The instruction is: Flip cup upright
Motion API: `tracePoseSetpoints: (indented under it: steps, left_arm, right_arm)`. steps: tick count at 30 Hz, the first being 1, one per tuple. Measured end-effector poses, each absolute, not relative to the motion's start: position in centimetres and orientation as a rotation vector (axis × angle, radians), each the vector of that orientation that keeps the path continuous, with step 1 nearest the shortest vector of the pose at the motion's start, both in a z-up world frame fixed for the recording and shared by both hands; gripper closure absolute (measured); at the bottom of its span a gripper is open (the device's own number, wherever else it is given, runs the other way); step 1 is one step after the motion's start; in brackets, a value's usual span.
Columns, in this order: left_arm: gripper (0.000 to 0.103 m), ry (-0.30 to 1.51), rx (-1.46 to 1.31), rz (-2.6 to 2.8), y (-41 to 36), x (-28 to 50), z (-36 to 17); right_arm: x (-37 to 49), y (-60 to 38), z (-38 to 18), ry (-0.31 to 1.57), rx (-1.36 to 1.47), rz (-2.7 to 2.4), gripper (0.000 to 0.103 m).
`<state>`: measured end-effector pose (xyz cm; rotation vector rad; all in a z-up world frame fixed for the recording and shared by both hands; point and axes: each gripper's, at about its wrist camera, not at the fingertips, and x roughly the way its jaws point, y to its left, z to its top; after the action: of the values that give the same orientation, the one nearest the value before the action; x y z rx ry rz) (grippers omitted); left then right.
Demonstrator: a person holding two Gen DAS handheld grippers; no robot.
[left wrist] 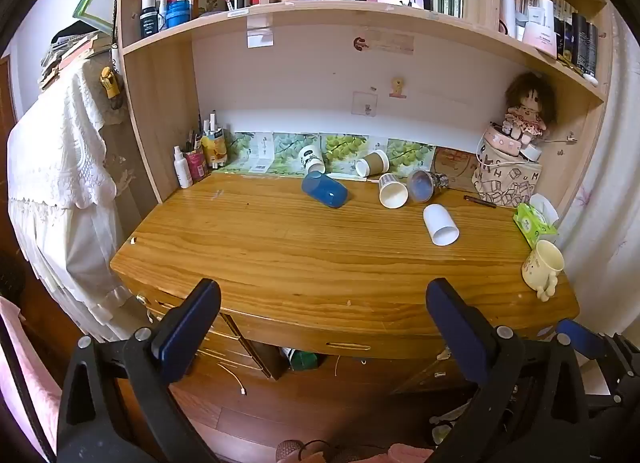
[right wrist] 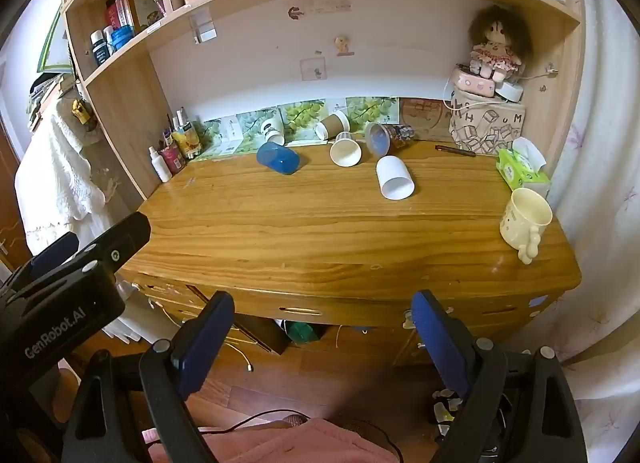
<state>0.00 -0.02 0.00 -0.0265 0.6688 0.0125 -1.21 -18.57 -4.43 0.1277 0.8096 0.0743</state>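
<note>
A wooden desk (left wrist: 280, 247) under a bookshelf is seen from the front edge. Several cups are tipped on their sides at the back: a blue plastic cup (left wrist: 325, 190), a white paper cup (left wrist: 440, 224), a brown-sleeved paper cup (left wrist: 372, 163). A cream ceramic mug (right wrist: 524, 222) stands upright at the right. The left gripper (left wrist: 323, 303) and right gripper (right wrist: 322, 313) are held before the desk, jaws apart, nothing grasped.

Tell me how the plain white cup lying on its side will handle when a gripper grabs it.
The white cup lies on its side on the bare desk, so a nudge would probably roll it. It looks thin-walled and empty, likely light and easily squashed. Its smooth surface may slip between the fingers.
</note>
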Motion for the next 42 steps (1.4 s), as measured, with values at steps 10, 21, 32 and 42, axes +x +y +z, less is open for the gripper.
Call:
tracePoseSetpoints:
  steps: [10,21,32,42]
  left_arm:
    - [0.0,0.668,-0.029,0.011,0.0,0.0,0.0]
    - [0.0,0.678,-0.03,0.013,0.0,-0.3,-0.3]
    - [0.001,0.71,-0.065,0.041,-0.2,-1.2,-0.5]
    - [0.001,0.762,-0.071,0.042,0.0,-0.9,-1.1]
  right_arm:
    - [-1.0,-18.7,-4.7,0.814,0.129,0.064,0.012]
    - [-1.1,-18.8,-4.7,0.823,0.135,0.07,0.012]
    - [-2.4,-19.6,-5.4,0.846,0.152,0.079,0.012]
    - [-2.1,-19.8,-5.7,0.88,0.175,0.094,0.012]
